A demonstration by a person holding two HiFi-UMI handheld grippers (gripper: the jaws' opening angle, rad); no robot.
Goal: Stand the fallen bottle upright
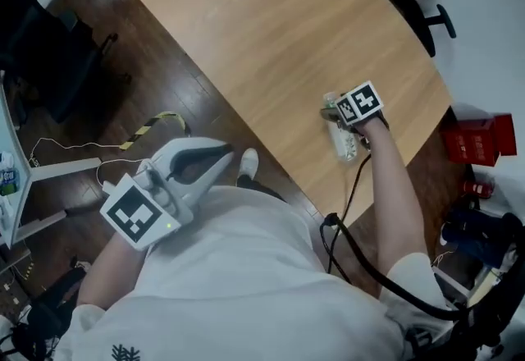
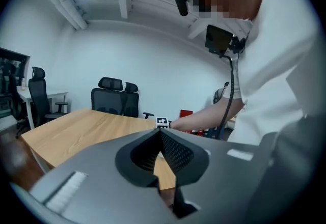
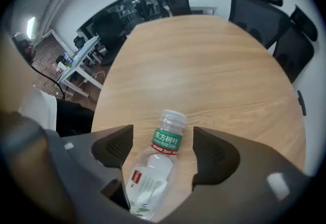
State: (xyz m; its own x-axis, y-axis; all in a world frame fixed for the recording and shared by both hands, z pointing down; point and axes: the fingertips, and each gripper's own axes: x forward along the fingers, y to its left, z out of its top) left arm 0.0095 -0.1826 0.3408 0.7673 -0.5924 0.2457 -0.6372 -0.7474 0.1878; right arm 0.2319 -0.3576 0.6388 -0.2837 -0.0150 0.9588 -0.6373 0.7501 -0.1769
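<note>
A clear plastic bottle (image 3: 159,167) with a green neck label and clear cap lies on its side on the wooden table (image 3: 214,65), cap pointing away from me. My right gripper (image 3: 163,139) points steeply down over it, open, with its jaws on either side of the bottle's neck and shoulder and a gap on both sides. In the head view the bottle (image 1: 344,144) lies near the table's near edge, partly under the right gripper (image 1: 343,121). My left gripper (image 1: 228,157) is held off the table by my body, shut and empty (image 2: 161,134).
The table (image 1: 287,23) ends a little nearer than the bottle. Black office chairs (image 3: 260,11) stand at the far side. A red box (image 1: 480,138) sits on the floor at right. A black cable (image 1: 344,228) runs along my right arm.
</note>
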